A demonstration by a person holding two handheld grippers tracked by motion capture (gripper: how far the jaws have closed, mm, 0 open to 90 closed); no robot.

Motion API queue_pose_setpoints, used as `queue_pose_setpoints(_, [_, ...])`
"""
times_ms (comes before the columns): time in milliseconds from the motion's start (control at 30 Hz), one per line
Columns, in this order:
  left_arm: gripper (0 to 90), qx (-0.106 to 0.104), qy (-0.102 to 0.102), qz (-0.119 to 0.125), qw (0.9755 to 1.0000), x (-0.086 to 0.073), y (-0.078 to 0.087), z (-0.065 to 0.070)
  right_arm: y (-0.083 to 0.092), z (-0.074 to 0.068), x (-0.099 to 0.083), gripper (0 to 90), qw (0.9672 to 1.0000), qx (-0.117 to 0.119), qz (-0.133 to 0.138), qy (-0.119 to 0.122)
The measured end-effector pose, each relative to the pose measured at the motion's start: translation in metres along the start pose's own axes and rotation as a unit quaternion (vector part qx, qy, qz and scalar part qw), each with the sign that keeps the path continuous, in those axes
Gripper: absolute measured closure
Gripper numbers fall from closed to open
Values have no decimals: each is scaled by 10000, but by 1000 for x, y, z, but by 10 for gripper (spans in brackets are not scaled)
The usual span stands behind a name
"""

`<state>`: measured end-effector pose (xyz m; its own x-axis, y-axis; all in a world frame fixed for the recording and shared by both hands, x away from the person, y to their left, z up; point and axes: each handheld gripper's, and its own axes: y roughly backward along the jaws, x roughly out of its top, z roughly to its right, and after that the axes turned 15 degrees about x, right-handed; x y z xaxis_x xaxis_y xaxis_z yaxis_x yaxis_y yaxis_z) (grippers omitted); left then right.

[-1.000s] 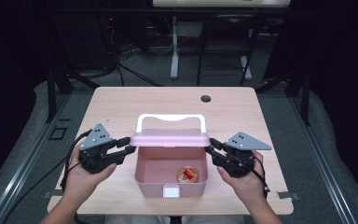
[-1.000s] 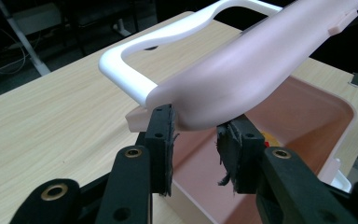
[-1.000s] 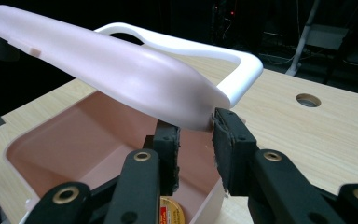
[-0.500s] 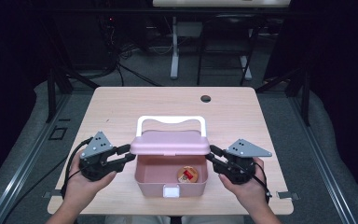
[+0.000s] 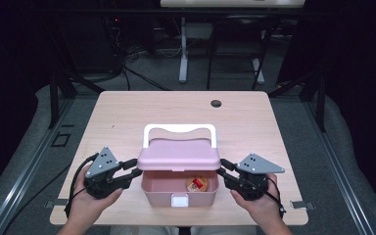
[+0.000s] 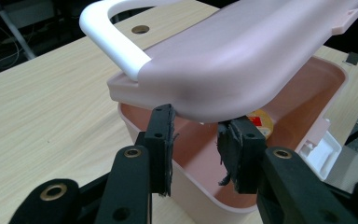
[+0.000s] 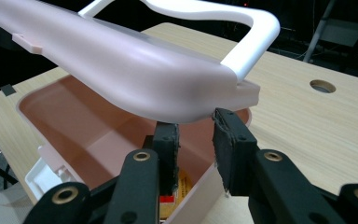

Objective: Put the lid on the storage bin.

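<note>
Pink plastic box (image 5: 179, 192): rectangular, open-topped, standing upright at the near middle of your bench (image 5: 127, 117), white latch tab on its near wall. Lid (image 5: 178, 157): paler pink, rounded corners, half raised and tilted over the box, hinged at the far side. White handle (image 5: 179, 129): arched loop standing past the lid's far edge. Contents: one small round item (image 5: 196, 183) with red marking, lying right of centre on the box floor.

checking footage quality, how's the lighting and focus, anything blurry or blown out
High view: table evenly lit, surroundings nearly black, picture slightly soft. Left gripper view: white handle bright, near jaws a little soft. Right gripper view: pink lid sharp with a mild sheen, background dark.
</note>
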<state>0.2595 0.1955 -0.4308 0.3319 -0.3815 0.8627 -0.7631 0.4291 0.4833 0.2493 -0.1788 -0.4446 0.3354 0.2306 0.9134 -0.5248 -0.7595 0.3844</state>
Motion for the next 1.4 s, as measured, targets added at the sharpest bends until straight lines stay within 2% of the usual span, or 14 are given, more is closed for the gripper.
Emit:
queue_pose_setpoints(367, [657, -30, -25, -43, 10000, -14, -1, 5, -1, 1, -13, 713, 9996, 169, -127, -194])
queue_pose_setpoints(967, [666, -122, -81, -166, 9998, -29, -3, 12, 13, -4, -28, 737, 9993, 207, -268, -157])
queue_pose_setpoints(1100, [668, -192, -12, -191, 9996, -32, -4, 11, 14, -2, -30, 756, 9991, 237, -279, -206])
queue_pose_setpoints(1400, [673, -226, -8, -304, 9993, -38, -6, 12, 15, 2, -33, 779, 9988, 261, -266, -323])
